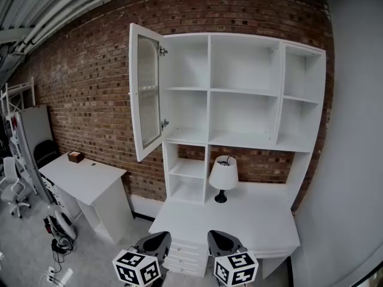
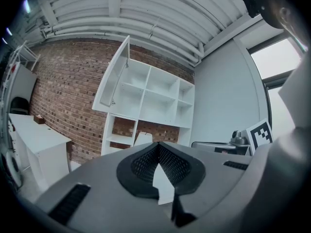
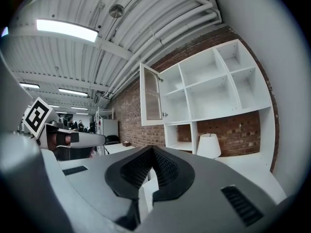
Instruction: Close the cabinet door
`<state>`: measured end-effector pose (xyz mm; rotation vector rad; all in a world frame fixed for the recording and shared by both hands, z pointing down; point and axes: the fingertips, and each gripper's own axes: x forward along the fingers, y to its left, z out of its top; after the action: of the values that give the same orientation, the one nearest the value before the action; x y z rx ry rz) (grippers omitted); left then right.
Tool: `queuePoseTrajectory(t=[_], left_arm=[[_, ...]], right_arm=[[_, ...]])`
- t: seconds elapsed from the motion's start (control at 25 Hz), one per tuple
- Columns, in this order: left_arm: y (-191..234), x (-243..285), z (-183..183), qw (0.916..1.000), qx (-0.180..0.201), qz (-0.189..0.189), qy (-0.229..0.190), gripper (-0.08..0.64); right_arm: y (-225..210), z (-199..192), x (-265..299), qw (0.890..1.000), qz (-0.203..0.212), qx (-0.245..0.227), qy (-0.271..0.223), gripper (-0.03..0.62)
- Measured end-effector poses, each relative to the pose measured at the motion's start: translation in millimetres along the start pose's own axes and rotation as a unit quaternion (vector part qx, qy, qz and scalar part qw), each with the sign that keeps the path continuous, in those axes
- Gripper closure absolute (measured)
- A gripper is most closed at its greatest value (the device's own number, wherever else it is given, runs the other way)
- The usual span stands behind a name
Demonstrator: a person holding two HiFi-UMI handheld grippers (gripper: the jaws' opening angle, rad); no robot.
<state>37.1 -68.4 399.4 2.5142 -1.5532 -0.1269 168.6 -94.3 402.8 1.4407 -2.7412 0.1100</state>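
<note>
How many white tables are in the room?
2. One desk stands under the cabinet, with the lamp on it. One smaller table stands left of it by the brick wall, a brown box on top. More may be hidden.

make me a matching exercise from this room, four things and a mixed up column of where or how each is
Things
1. cabinet door
2. lamp
3. brown box
4. drawers

Place or state
A. on the side table by the brick wall
B. shut, under the desk
C. swung open at the shelf unit's upper left
D. standing on the desk, under the shelf unit

Pairs: 1-C, 2-D, 3-A, 4-B
</note>
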Motion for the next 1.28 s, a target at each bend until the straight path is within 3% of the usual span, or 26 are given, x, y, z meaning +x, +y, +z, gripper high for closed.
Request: queuePoseTrajectory(t=[0.68,0.92,1.28], left_arm=[[9,2,-9,0.9998,0.003,0.011,0.014,0.552],[41,-4,-3,0.9999,0.004,0.006,0.011,0.552],[123,-2,19,1.0000,0.001,0.001,0.008,0.552]], right_arm=[[2,-9,15,1.000,0.015,0.023,-0.001,0.566],[25,-4,43,1.000,0.013,0.017,-0.007,0.566],[60,10,110,1.000,-0.002,0.013,-0.012,0.566]])
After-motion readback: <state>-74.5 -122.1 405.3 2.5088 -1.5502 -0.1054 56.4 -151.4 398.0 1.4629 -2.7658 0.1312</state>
